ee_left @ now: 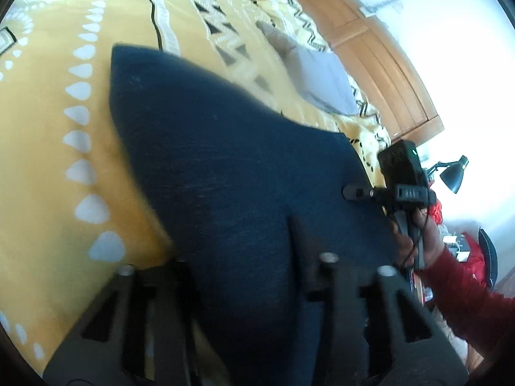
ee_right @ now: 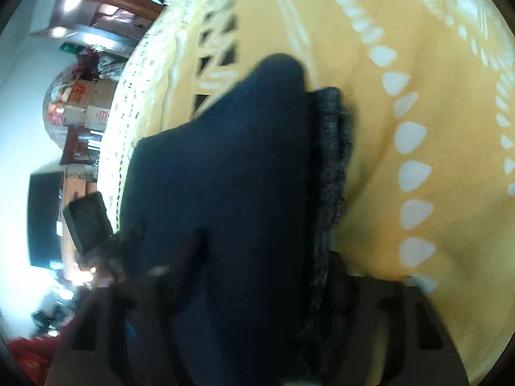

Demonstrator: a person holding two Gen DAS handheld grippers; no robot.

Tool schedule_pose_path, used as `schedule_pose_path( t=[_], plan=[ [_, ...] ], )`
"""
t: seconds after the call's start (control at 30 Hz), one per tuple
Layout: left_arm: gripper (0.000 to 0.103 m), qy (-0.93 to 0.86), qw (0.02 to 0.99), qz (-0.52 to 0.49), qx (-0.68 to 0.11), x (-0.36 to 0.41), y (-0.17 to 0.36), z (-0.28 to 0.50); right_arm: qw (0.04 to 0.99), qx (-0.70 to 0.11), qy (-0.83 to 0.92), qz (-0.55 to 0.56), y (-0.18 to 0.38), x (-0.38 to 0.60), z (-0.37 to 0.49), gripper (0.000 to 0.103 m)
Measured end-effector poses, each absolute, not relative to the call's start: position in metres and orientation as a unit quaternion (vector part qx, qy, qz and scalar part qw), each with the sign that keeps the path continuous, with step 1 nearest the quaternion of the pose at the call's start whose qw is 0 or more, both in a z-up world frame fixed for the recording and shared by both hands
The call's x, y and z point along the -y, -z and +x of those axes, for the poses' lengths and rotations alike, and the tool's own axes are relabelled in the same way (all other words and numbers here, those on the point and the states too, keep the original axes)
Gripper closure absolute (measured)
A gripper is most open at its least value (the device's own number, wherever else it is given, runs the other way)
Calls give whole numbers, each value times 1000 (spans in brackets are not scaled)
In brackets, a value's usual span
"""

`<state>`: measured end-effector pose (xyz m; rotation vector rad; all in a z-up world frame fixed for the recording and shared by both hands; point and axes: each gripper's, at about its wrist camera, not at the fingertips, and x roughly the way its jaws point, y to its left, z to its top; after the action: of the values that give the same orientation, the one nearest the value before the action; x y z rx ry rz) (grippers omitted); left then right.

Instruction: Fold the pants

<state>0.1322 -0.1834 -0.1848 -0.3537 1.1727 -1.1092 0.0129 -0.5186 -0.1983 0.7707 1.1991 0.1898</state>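
Dark navy pants (ee_left: pixel 225 167) lie on a yellow patterned bedspread (ee_left: pixel 48 122), and fabric runs down between my left gripper's (ee_left: pixel 238 251) fingers, which are shut on it. In the left wrist view the right gripper (ee_left: pixel 405 186) shows at the pants' right edge, held by a hand in a red sleeve. In the right wrist view the pants (ee_right: pixel 231 177) fill the middle, with a fuzzy dark waistband edge (ee_right: pixel 331 167) on the right. My right gripper (ee_right: pixel 267 257) is shut on the pants. The image is blurred.
A grey folded cloth (ee_left: pixel 318 77) lies farther up the bed. A wooden headboard (ee_left: pixel 379 54) stands behind it. A black desk lamp (ee_left: pixel 454 173) and red clutter sit right of the bed. Boxes and a dark screen (ee_right: pixel 45 215) show at the left in the right wrist view.
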Motion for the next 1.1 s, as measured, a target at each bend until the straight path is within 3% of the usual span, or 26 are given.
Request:
schedule_pose_path(
  t=[0.03,0.13,0.33,0.5,0.67,0.8,0.93,1.1],
  plan=[
    [75,497,682,-154,-514,182,179,129,758,-539,-89,358,192,516,8,58],
    [81,510,689,-162,-488,175,154,124,779,-504,-92,361,164,505,-7,64],
    [81,515,712,-186,-440,119,92,125,804,-461,-122,355,92,463,-15,65],
    [81,488,742,-171,-426,47,59,151,802,-450,-181,348,68,408,27,65],
    [81,435,764,-170,-446,-15,77,194,782,-471,-224,340,100,330,105,65],
    [80,399,759,-183,-482,-44,129,219,764,-499,-235,335,158,292,153,65],
    [66,369,735,-220,-525,-55,191,231,750,-522,-205,350,217,291,170,58],
    [58,330,769,-205,-507,-70,167,215,773,-516,-191,317,199,298,166,50]
  ],
)
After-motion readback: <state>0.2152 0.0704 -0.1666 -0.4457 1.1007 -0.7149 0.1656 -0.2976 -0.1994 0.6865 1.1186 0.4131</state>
